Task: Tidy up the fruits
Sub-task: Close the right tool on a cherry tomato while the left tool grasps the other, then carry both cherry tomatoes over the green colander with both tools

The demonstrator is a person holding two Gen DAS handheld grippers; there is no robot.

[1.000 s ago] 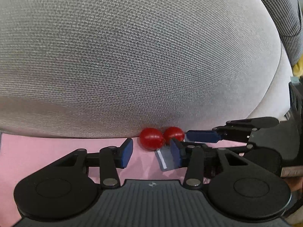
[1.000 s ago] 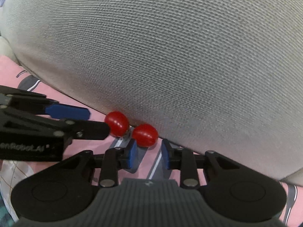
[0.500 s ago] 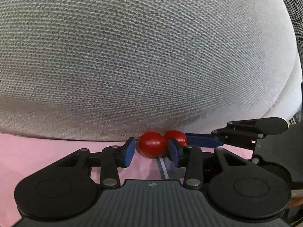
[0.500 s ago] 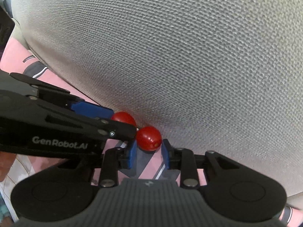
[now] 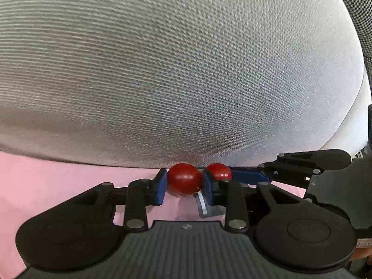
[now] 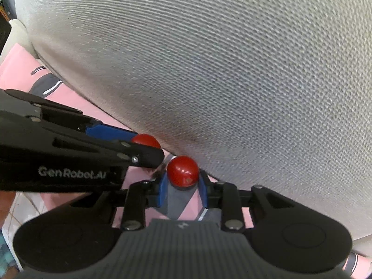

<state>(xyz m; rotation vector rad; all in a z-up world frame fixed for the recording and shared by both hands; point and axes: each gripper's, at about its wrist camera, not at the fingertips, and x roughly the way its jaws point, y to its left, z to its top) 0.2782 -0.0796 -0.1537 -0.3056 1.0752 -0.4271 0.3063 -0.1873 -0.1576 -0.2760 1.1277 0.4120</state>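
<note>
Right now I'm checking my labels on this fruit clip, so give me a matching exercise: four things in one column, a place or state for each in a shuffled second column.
Things
1. left gripper
2. right gripper
3. grey cushion
4. pink cloth

Places or states
A. lies under both tomatoes
B. jaws closing on the left tomato
C. rises right behind the tomatoes
D. pads either side of the right tomato

Pairs: 1-B, 2-D, 3-C, 4-A
</note>
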